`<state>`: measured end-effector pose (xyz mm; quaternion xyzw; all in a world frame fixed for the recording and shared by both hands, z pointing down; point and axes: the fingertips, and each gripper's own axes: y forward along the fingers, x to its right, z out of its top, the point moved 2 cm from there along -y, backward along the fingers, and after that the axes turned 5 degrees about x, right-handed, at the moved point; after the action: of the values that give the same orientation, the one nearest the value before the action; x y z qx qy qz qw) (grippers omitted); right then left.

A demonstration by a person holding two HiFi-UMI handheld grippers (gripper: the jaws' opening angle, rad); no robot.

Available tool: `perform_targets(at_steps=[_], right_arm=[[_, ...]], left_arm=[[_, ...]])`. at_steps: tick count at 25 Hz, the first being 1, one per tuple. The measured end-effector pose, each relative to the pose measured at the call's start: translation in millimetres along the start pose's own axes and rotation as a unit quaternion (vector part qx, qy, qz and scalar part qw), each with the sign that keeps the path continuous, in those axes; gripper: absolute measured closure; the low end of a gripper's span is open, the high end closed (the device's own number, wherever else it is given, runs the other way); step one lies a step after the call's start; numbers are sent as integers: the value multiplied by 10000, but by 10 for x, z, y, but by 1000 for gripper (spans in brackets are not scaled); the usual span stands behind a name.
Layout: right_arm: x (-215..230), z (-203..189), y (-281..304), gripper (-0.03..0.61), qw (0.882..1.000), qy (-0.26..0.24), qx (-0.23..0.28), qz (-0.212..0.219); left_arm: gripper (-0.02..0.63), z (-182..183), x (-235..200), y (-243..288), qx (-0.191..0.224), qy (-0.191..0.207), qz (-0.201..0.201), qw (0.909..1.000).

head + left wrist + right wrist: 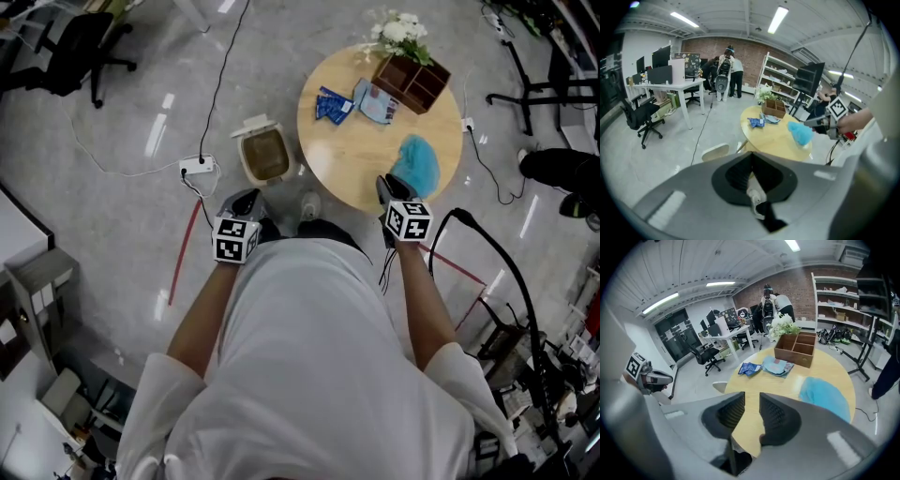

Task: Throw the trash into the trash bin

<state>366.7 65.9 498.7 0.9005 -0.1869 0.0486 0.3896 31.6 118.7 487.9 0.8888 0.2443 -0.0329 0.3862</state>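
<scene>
right gripper (752, 405): jaws a little apart, with only bare tabletop in the gap; it holds nothing and hangs over the near edge of the table.
left gripper (751, 158): jaws together, nothing between the tips; it is held over the floor, off the table's left side and near the bin.
round table (375, 159): light wood; everything on it sits toward the far and right parts.
trash bin (265, 155): beige, on the floor just beside the table's left edge. Only the head view looks into it, lid tipped back and inside brownish; the left gripper view catches just its pale top beyond the gripper body.
wooden box (411, 82): divided into compartments, at the far rim, with white flowers (398, 33) behind it.
blue wad (416, 164): crumpled trash lying on the table, well apart from the bin. In the right gripper view it lies to the right of the jaws, not between them; the left gripper view shows the right gripper's tips just beside it.
pale blue packet (377, 101): flat on the table, against the front of the box.
dark blue wrapper (333, 105): just left of the packet.
people (729, 70): standing at the far brick wall, seen only in the two gripper views.
</scene>
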Motion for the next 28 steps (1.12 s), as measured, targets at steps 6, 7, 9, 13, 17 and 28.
perform_targets(at_steps=[6,7,9,13,17,28], right_arm=[[354,-96,-72,456,9993,117,-85,-334],[413,-119,-80,453,9992,118,-115,-374],[539,-173,-106,443,9986,140,-197,-474],[772,-225,-179,430,9970,236,-263,-687],[964,-232,-215,405,9959,258,-298,-814],[1384,-321,-219,324,9930,167,-635,-980]], left_arm=[[609,-17,34,30,-49,-34,61,10000],[611,-15,51,48,-56,-20,64,10000],[610,-9,87,83,-58,-16,62,10000],[609,14,140,108,-47,-42,58,10000],[609,17,182,135,-88,-31,81,9999],[609,31,255,189,-124,-79,190,9997]])
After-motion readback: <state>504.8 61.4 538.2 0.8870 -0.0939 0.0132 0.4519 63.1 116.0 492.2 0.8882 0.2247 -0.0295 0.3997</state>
